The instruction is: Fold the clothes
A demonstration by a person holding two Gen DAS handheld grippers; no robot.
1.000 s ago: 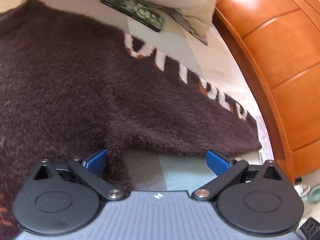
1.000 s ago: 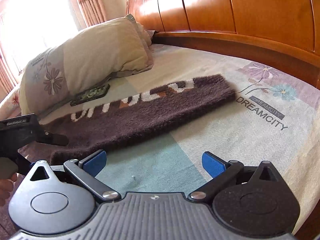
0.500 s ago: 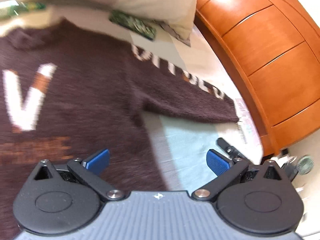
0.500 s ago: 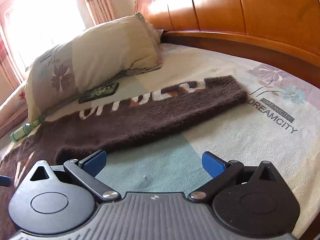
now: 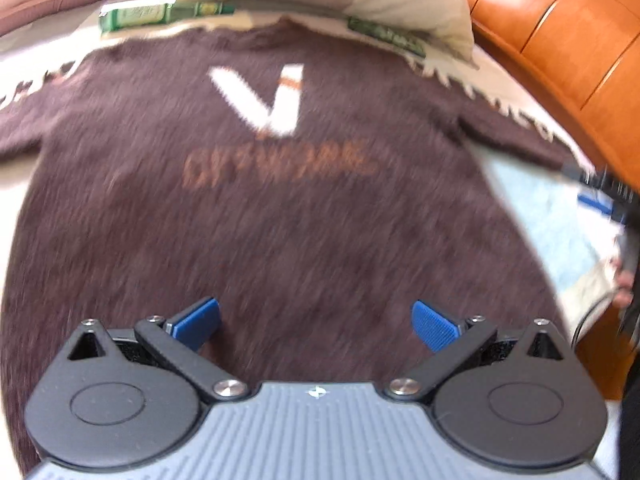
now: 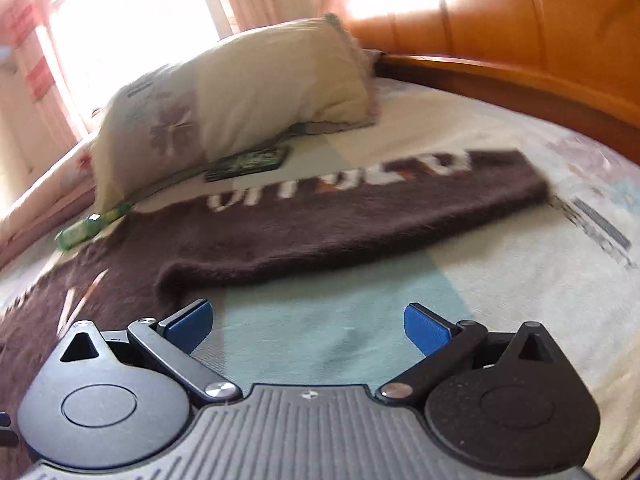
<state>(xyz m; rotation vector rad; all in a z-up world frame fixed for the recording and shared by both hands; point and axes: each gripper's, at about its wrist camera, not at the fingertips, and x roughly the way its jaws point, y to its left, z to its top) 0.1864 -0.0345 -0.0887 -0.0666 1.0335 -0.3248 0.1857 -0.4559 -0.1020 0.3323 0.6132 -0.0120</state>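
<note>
Sunlit bedroom, orange wooden headboard point(image 6: 520, 40) curving behind a patterned bedspread point(image 6: 520, 280), and spread flat across it is the brown fuzzy sweater point(image 5: 280, 220), its white V and orange lettering facing up. A floral pillow point(image 6: 248, 92) sits just beyond the collar end, with a green-patterned phone point(image 6: 246, 160) tucked at its edge.

Now the geometry that matters. The sweater's sleeve point(image 6: 360, 216) runs long and straight out toward the headboard side, its white letters along the far edge, cuff at the far end. The right gripper point(image 6: 308, 328) hovers over bare bedspread just in front of that sleeve, near the armpit, fingers spread wide and holding nothing. The left gripper point(image 5: 316, 324) hangs over the sweater's lower body, looking up its length toward the collar, also spread wide and empty; its view is blurred.

By my read, the right one is nearer the sleeve, so folding it inward across the body looks like its job.
</note>
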